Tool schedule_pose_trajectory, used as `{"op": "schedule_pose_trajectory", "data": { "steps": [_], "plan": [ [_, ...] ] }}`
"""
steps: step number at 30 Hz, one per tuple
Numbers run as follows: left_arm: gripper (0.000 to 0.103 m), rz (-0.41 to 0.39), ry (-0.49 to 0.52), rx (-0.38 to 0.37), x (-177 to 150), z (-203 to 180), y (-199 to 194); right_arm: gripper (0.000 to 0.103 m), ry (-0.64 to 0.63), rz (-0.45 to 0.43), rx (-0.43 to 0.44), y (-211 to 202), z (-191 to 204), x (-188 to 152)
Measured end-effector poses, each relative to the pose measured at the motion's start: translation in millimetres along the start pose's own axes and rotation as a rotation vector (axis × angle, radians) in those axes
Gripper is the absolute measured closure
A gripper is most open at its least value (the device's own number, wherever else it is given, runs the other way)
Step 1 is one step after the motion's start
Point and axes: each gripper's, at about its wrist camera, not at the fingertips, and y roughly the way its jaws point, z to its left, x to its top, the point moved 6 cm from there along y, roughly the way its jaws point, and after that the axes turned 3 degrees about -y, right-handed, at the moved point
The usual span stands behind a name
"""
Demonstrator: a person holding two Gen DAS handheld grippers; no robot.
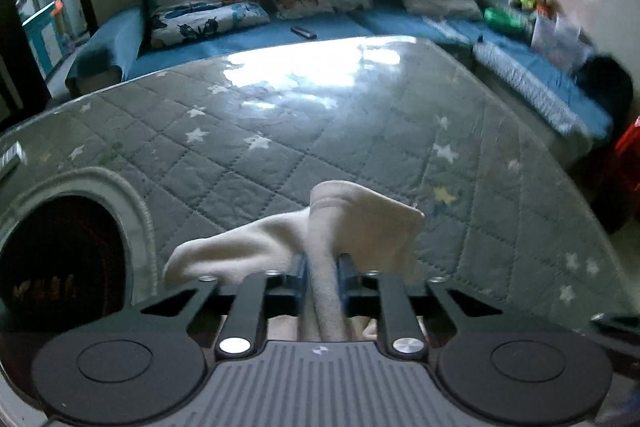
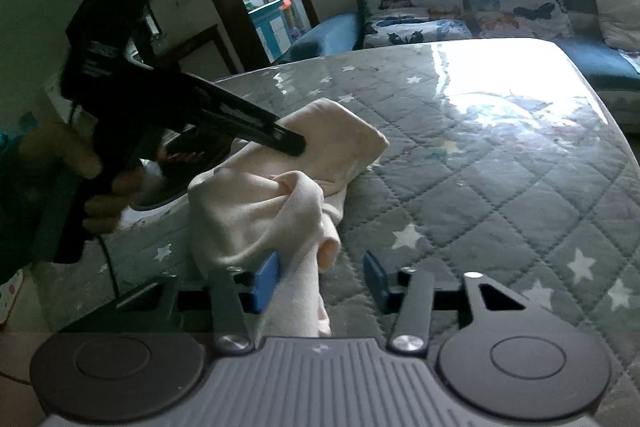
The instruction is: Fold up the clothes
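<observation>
Cream garment [image 2: 256,211] bunched over quilted table [image 2: 480,187], left gripper [image 1: 323,263] clamping a fold, right gripper [image 2: 322,273] jaws wide, cloth draped between

A grey star-quilted table cover [image 2: 460,187] carries a crumpled cream garment [image 2: 276,199].

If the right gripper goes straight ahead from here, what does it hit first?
Probably the cream garment: the open right gripper already has a fold beside its left pad. Past it lies the quilted table. Depth is uncertain.
</observation>
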Motion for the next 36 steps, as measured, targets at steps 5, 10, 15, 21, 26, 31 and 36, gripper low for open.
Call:
{"op": "schedule_pose_trajectory", "data": {
  "steps": [5,10,15,21,26,31,36],
  "plan": [
    [0.09,-0.061,-0.077,-0.001,-8.6,30.0,-40.4,0.089,-0.063,-0.025,0.015,-0.4,21.6,3.5],
    [0.091,-0.113,-0.122,-0.046,-25.1,57.8,-82.2,0.094,-0.137,-0.046,0.033,-2.7,48.5,4.4],
    [0.095,-0.174,-0.151,-0.033,-40.1,80.7,-118.2,0.095,-0.252,-0.028,0.079,-6.3,84.5,-4.6],
    [0.093,-0.165,-0.137,-0.058,-47.7,77.0,-128.2,0.095,-0.454,0.045,0.153,-9.9,135.3,-30.1],
    [0.051,-0.118,-0.056,-0.061,-46.2,37.3,-104.6,0.089,-0.424,0.048,0.158,-15.8,133.1,-30.3],
    [0.044,-0.06,0.0,-0.033,-45.6,5.7,-69.3,0.073,-0.377,0.046,0.156,-25.2,122.8,-28.2],
    [0.044,0.027,0.063,-0.008,-60.4,-8.0,-37.3,0.067,-0.317,0.051,0.083,-35.2,85.9,-23.6]
  ]
}}
